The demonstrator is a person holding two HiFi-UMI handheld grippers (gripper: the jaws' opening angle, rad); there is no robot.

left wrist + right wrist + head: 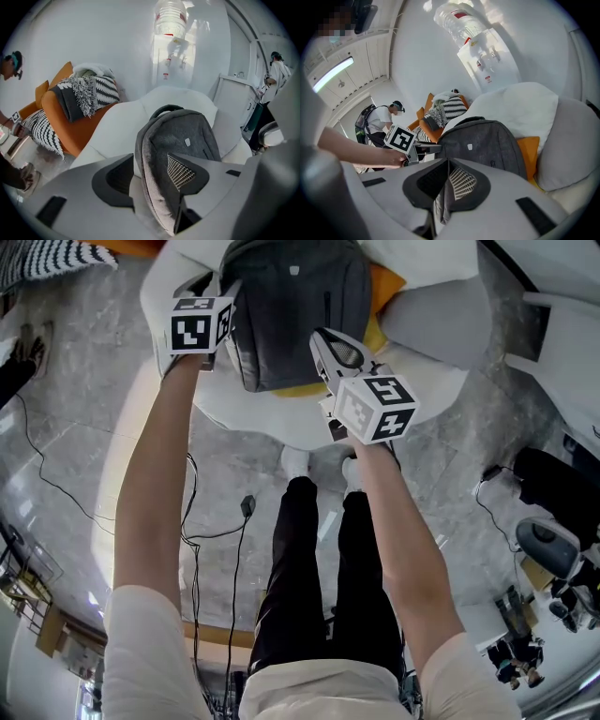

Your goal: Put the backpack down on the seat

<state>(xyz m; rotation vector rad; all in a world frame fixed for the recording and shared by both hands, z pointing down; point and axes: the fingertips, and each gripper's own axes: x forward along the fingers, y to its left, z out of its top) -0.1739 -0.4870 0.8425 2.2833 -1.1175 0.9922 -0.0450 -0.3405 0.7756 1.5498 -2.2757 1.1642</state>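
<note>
No legible text found. The badge (469, 146) on the backpack (487, 140) and red label (165, 33) on the water dispenser (176, 54) are unreadable.

Grey marble floor (75, 456), orange armchair (52, 115), white wall (93, 42), water dispenser (171, 40).
</note>
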